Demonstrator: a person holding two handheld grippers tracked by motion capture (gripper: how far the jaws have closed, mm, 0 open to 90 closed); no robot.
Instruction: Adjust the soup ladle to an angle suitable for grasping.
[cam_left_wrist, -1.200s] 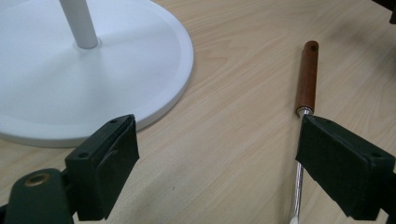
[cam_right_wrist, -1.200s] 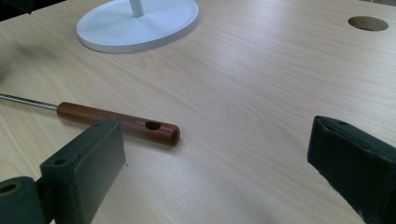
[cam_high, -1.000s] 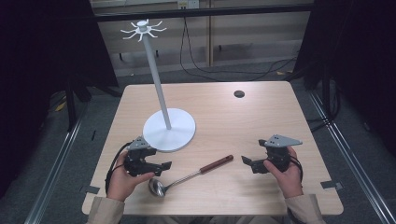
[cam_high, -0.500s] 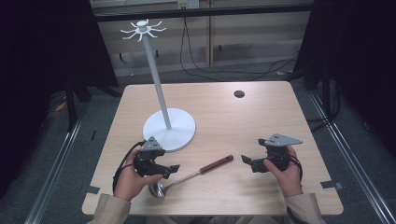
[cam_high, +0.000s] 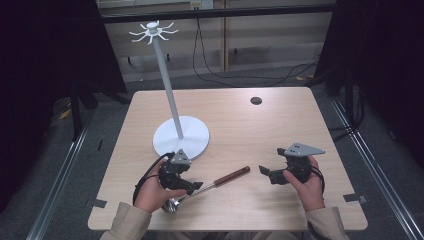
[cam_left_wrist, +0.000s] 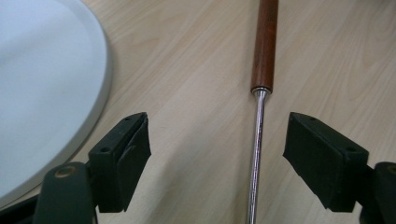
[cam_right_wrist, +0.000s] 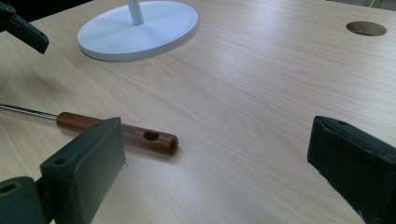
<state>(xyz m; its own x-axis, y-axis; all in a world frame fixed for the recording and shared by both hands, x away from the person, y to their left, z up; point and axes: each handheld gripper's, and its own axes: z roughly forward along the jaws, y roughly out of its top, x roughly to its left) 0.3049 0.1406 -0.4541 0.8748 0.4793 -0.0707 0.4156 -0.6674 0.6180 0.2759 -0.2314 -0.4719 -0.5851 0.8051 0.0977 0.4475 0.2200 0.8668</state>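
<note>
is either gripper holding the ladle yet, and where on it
Nothing is held. The left gripper is open with the ladle's metal shaft between its jaws; the right gripper is open over bare table.

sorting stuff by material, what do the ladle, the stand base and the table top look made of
Ladle: the shaft looks like polished metal, thin and mirror-bright; the handle looks like reddish-brown wood, smooth, possibly varnished.
Stand base: white and matte, painted metal or plastic; the look leaves it open.
Table top: pale wood grain, perhaps a laminate.
</note>
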